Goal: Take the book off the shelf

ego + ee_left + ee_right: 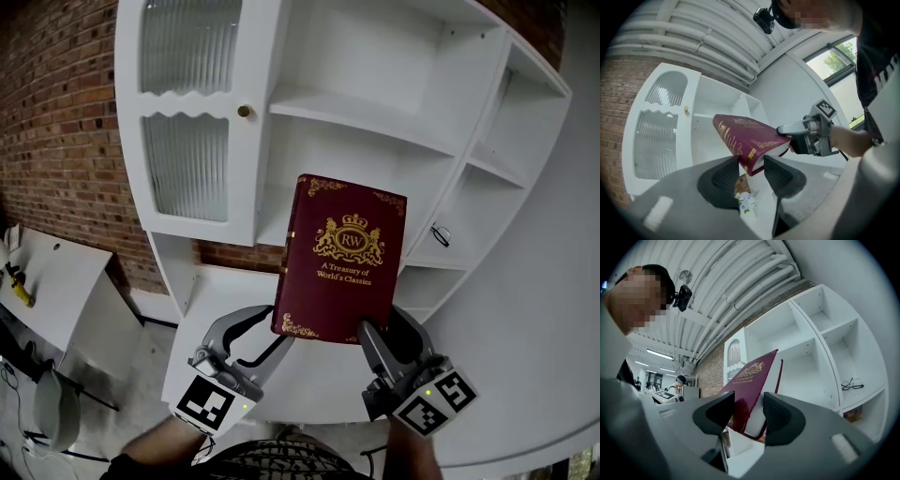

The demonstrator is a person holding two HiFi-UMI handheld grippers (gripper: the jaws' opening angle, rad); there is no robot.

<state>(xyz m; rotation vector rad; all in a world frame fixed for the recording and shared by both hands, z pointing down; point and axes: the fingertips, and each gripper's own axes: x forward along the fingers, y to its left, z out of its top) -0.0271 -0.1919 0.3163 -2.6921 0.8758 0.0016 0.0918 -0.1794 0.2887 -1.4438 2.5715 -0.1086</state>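
A dark red book (340, 261) with gold lettering and a crest is held in the air in front of the white shelf unit (375, 112), clear of its compartments. My left gripper (274, 339) is shut on the book's lower left corner, near the spine (740, 146). My right gripper (366, 334) is shut on the lower right corner, its jaws clamping the cover and pages (751, 394). In the left gripper view the right gripper (813, 136) shows beyond the book. The book (754, 376) tilts up toward the shelves.
The shelf unit has a ribbed glass door (186, 112) with a brass knob (244, 111) at left and open compartments at right. A pair of glasses (441, 234) lies on a right shelf. A brick wall (56, 141) stands behind, and a white table (47, 281) at left.
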